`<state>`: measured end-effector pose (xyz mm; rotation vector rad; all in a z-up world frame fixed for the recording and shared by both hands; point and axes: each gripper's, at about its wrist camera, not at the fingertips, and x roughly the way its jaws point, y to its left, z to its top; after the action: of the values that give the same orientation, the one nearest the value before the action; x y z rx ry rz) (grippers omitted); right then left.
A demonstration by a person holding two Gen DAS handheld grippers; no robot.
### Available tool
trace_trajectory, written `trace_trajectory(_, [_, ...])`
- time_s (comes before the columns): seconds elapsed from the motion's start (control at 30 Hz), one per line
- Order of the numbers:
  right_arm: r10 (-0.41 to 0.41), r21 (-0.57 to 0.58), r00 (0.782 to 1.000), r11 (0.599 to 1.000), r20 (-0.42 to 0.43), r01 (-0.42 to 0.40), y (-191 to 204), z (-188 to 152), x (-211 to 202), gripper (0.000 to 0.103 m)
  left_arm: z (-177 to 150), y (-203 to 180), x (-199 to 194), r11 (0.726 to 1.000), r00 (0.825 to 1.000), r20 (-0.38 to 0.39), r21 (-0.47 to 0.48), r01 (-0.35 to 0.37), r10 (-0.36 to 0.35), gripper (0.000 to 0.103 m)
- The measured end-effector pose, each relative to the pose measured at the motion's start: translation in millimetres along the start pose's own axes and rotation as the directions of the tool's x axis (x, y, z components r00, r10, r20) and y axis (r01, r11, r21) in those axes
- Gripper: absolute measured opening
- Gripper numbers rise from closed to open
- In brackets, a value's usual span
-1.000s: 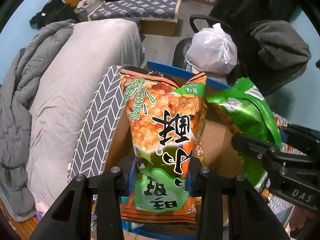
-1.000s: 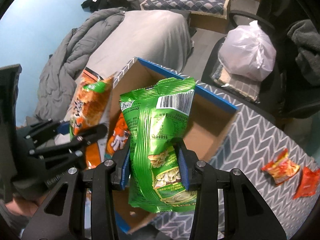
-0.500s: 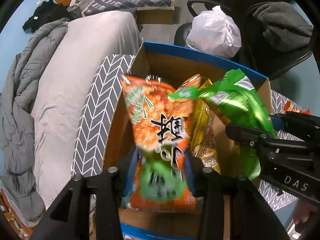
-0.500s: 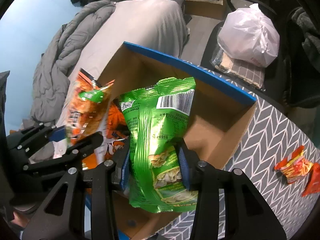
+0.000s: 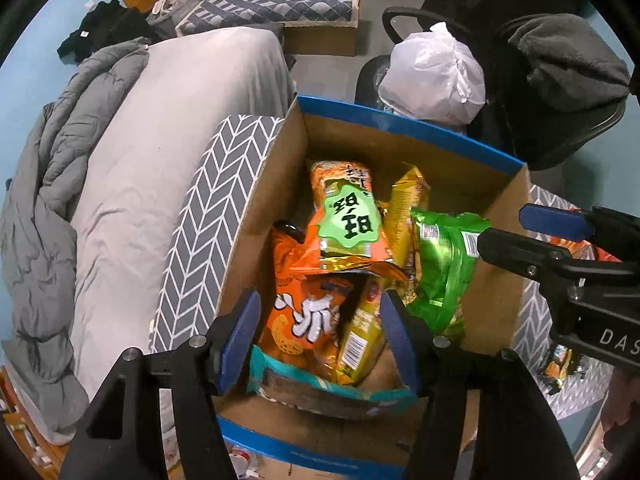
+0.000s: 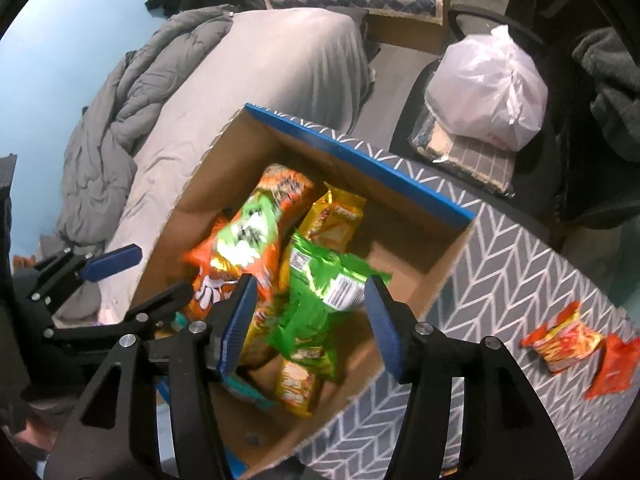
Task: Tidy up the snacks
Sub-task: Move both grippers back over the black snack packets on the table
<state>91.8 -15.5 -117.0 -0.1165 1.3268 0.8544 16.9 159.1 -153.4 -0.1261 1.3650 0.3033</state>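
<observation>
Left gripper (image 5: 320, 332) opening at frame bottom, pads clear of everything, nothing pinched. Right gripper (image 6: 306, 322) likewise opening, released. Just beyond the jaws, one cardboard box (image 5: 448, 168) at frame center, holding both let-go packets: one orange rice-cracker bag (image 5: 346, 216) lying on the pile, one green bag (image 6: 320, 292) blurred beside it. Around them, at least two yellow packets (image 5: 404, 216) and one teal packet (image 5: 320, 384). At right edge, two red packets (image 6: 564, 338) on the patterned tabletop (image 6: 512, 264).
</observation>
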Motion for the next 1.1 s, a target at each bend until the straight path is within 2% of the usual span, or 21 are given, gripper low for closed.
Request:
trace_trajectory(0.07, [-0.009, -0.019, 1.000, 1.000, 0.006, 0.009, 0.3, -2.0, -5.3, 0.063, -1.6, -4.3, -5.7, 1.000, 1.000, 0.003, 0.000, 0.011, -0.011, 0.064])
trace_trajectory(0.37, [-0.034, -0.070, 0.999, 0.997, 0.019, 0.035, -10.1, -18.1, -34.2, 0.064, -9.5, -29.6, -28.9, 0.998, 0.999, 0.037, 0.051, 0.029, -0.031, 0.069])
trace_trajectory(0.5, [-0.051, -0.075, 0.998, 0.996, 0.033, 0.053, -14.8, -26.0, -48.8, 0.069, -13.4, -40.5, -38.5, 0.996, 0.998, 0.047, 0.078, 0.038, -0.042, 0.069])
trace_trajectory(1.1, [-0.105, -0.019, 0.994, 0.994, 0.041, 0.106, -76.1, -79.5, -92.2, 0.069, -29.0, -109.1, -54.0, 0.976, 0.993, 0.042, 0.195, 0.098, -0.108, 0.071])
